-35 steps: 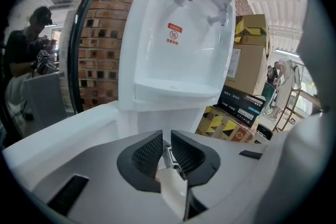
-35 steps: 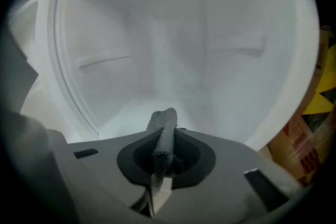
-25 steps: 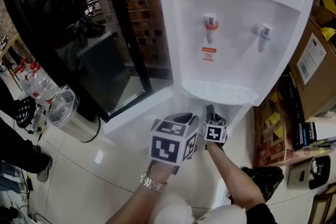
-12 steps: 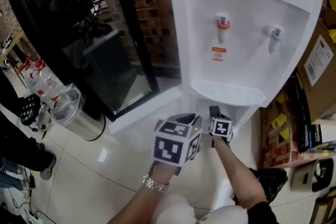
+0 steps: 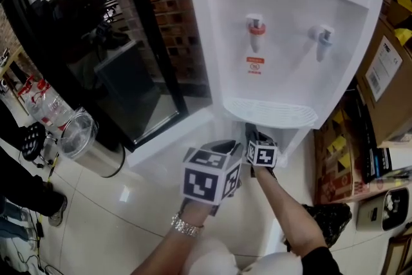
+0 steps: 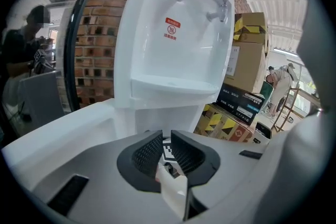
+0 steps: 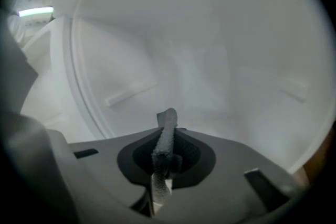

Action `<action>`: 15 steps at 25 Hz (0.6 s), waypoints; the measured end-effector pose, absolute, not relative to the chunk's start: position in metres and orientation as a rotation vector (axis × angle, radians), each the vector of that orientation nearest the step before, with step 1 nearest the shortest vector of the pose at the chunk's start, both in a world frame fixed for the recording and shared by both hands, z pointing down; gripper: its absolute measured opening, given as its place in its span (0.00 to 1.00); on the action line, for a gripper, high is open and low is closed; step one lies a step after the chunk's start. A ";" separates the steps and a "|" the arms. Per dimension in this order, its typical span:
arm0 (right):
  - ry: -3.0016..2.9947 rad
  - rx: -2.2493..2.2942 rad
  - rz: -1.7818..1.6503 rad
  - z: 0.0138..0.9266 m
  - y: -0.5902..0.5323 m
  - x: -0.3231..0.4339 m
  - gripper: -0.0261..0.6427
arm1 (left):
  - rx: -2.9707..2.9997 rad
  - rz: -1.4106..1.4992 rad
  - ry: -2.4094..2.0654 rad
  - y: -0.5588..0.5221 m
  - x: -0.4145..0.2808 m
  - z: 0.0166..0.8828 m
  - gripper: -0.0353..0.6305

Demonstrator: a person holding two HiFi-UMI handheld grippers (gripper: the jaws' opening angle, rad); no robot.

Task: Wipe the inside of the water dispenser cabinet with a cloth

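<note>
Cloth pinched in the right gripper, inside the white cabinet

The cloth [image 7: 167,124], a grey mesh-textured strip, stands upright, clamped between the right gripper's [image 7: 168,157] jaws, facing the cabinet's smooth, curved white wall [image 7: 220,55], which has open room around it. This cabinet sits beneath the ribbed drip tray [image 5: 270,113] of the glossy water dispenser [image 5: 290,29]. The left gripper [image 6: 167,148] waits outside by the open door [image 5: 168,143], its ridged jaws a narrow slit apart and empty. Cardboard boxes [image 5: 386,74] crowd the right edge.

The water dispenser [image 5: 290,3] is white with a red tap [image 5: 256,32] and a blue tap [image 5: 322,38], the cloth [image 7: 166,140] grey mesh.
</note>
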State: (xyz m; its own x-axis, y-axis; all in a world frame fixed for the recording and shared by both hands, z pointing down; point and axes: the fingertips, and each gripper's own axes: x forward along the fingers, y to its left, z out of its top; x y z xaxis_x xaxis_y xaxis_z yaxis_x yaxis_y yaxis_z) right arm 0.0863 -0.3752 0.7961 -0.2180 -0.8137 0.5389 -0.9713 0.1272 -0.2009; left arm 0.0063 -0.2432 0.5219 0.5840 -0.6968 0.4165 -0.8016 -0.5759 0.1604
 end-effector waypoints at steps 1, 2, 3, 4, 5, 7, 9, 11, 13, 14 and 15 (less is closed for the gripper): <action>-2.148 1.706 0.740 0.796 -0.378 0.075 0.07 | 2.481 0.442 -1.226 -0.244 0.003 0.522 0.13; -2.165 1.680 0.743 0.799 -0.379 0.068 0.07 | 2.476 0.443 -1.232 -0.244 0.000 0.522 0.13; -2.168 1.665 0.759 0.803 -0.380 0.063 0.07 | 2.474 0.444 -1.238 -0.244 -0.002 0.522 0.13; -2.160 1.659 0.781 0.809 -0.381 0.062 0.07 | 2.473 0.446 -1.243 -0.244 -0.005 0.522 0.13; -2.145 1.659 0.800 0.815 -0.382 0.062 0.07 | 2.471 0.447 -1.248 -0.244 -0.008 0.522 0.13; -2.090 1.677 0.815 0.825 -0.382 0.071 0.07 | 2.466 0.447 -1.258 -0.245 -0.012 0.521 0.13; -2.016 1.739 0.801 0.828 -0.382 0.090 0.07 | 2.462 0.447 -1.262 -0.245 -0.013 0.521 0.13; -1.951 1.825 0.787 0.822 -0.382 0.113 0.07 | 2.463 0.447 -1.257 -0.244 -0.011 0.521 0.13; -1.872 1.889 0.796 0.823 -0.378 0.136 0.07 | 2.468 0.446 -1.248 -0.244 -0.007 0.520 0.13; -1.830 1.913 0.795 0.824 -0.375 0.147 0.07 | 2.471 0.445 -1.243 -0.244 -0.005 0.520 0.13; -1.793 1.933 0.796 0.826 -0.372 0.157 0.07 | 2.473 0.445 -1.238 -0.243 -0.002 0.521 0.13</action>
